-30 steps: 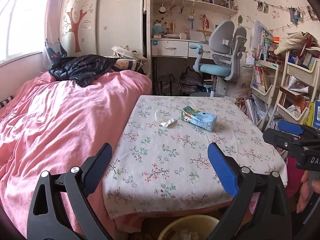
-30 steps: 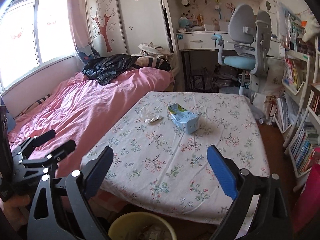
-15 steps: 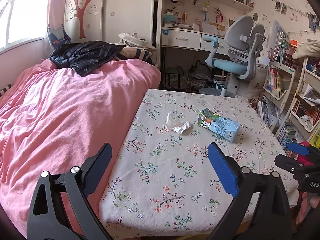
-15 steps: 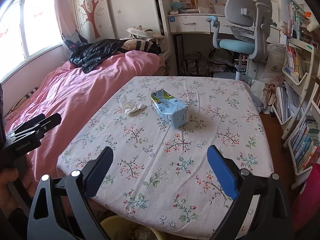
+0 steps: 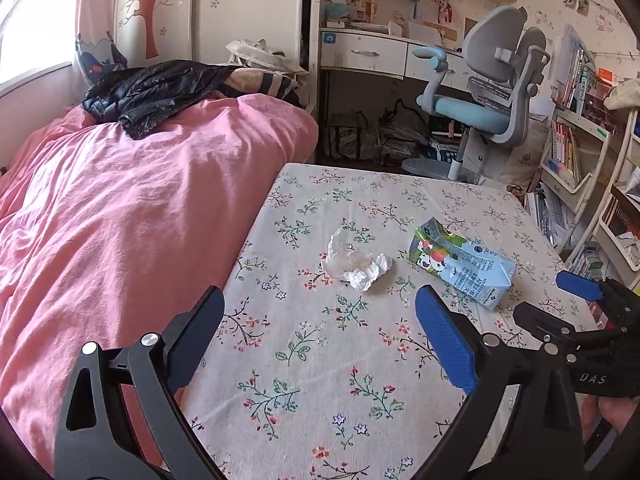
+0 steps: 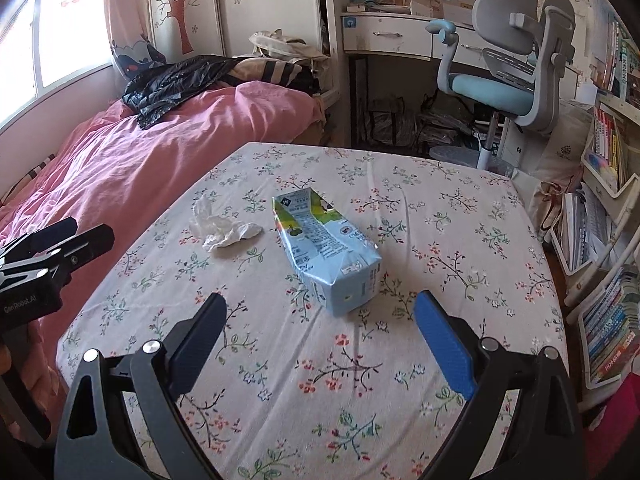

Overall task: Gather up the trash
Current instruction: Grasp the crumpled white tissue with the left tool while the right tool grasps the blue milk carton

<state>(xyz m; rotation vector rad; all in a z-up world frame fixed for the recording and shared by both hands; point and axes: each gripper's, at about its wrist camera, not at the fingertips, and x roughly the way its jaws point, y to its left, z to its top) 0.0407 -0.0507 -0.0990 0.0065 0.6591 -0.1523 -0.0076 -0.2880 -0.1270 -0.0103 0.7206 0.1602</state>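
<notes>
- Step in hand, as I judge it: the approach. Nothing is picked up, and both pieces of trash lie on the bench [image 5: 304, 360] under its flowered cloth.
- The left tongs [image 5: 320, 334] are spread wide and hold nothing; they point toward the crumpled tissue [image 5: 357, 262], which lies near the bench's middle, ahead of the blue pads.
- The right tongs [image 6: 320, 334] are likewise wide apart and empty, lined up on the drink carton [image 6: 326, 256], which lies on its side just ahead of them, one end toward the camera.
- In the right wrist view the tissue [image 6: 224, 229] sits just left of the carton, close but apart from it.
- Next move, probably: carry each pair forward and down until the pads straddle their item, then squeeze. No bin shows in either view, so the drop-off point is unknown.
- The carton is a glossy printed box, pale blue and green, dented along its sides with its far end torn open; likely light, and it may crush further. Whether liquid remains inside I cannot tell.
- The tissue is thin, white, soft and irregular, and may need a low pinch against the cloth.
- The cloth is loose and creased, so it could bunch up under the pads.
</notes>
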